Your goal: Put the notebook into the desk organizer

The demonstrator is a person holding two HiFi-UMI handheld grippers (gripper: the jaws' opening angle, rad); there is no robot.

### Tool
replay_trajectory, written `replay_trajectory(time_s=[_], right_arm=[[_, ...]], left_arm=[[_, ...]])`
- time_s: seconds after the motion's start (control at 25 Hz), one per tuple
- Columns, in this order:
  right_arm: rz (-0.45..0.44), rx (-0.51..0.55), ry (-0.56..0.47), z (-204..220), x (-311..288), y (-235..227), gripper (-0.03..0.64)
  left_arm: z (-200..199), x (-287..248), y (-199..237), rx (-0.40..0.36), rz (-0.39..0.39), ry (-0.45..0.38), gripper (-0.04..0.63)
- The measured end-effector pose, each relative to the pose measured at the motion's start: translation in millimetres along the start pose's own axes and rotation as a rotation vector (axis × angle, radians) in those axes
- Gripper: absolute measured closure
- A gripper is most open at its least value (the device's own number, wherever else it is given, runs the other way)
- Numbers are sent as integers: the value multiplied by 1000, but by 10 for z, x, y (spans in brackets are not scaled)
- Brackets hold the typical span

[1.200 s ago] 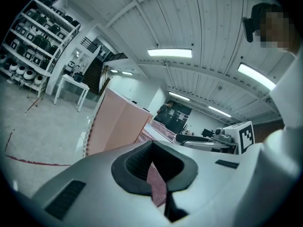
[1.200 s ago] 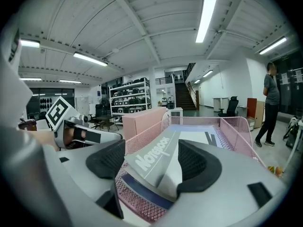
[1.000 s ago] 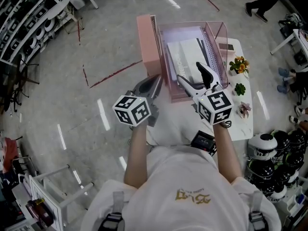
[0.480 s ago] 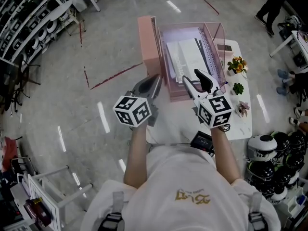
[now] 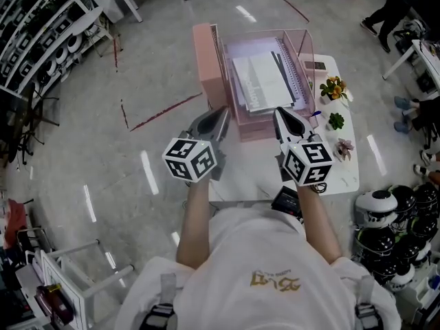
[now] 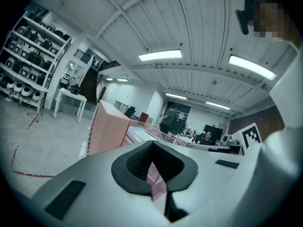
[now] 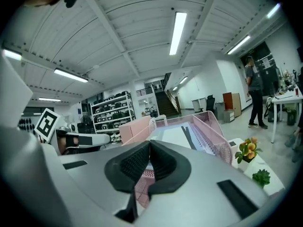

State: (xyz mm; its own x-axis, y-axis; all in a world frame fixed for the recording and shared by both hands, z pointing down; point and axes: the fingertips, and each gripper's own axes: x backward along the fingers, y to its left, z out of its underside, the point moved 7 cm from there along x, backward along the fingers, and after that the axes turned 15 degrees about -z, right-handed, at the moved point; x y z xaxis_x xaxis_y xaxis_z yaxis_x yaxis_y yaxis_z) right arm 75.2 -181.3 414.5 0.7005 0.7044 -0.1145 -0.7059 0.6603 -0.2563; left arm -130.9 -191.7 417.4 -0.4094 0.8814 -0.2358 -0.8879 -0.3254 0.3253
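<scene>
The pink desk organizer (image 5: 261, 130) stands at the far end of the white tabletop (image 5: 247, 169), toward its left edge. It is a low mesh tray with a taller solid pink box against its left side. The notebook (image 5: 265, 81) lies flat inside the mesh tray on other sheets, with its white cover up, a dark strip along it and its spiral binding toward the tray's right wall. The right gripper view also shows the notebook (image 7: 177, 137), resting between the organizer's (image 7: 215, 126) mesh walls. The left hand-held gripper (image 5: 224, 111) is clenched with nothing in it. Its tip is near the organizer's near left corner, over the left edge of the tabletop, and in its own view the left hand-held gripper (image 6: 151, 144) has its jaws together at the tips and points toward the solid pink side of the organizer (image 6: 109, 129). The right hand-held gripper (image 5: 281, 114) has just been closing and is now clenched and empty. Its tip is just short of the tray's near wall, toward the near right corner, and no view shows whether it touches the wall. In its own view the right hand-held gripper (image 7: 149, 144) has its dark pads meeting, with only pink mesh visible behind them. Along the right edge of the tabletop stand orange flowers (image 5: 333, 88) and a small green plant (image 5: 336, 121), clear of the organizer. A black device (image 5: 289, 199) sits at the near edge, by the person's right forearm.
</scene>
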Motion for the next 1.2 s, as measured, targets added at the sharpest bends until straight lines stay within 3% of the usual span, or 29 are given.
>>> replay_trajectory(time_s=[0.6, 1.2], right_arm=[[62, 57, 27, 46, 291, 34, 606], [68, 55, 29, 47, 342, -10, 606]], left_arm=[[114, 105, -142, -16, -15, -5, 580], [146, 99, -175, -20, -17, 1, 580]])
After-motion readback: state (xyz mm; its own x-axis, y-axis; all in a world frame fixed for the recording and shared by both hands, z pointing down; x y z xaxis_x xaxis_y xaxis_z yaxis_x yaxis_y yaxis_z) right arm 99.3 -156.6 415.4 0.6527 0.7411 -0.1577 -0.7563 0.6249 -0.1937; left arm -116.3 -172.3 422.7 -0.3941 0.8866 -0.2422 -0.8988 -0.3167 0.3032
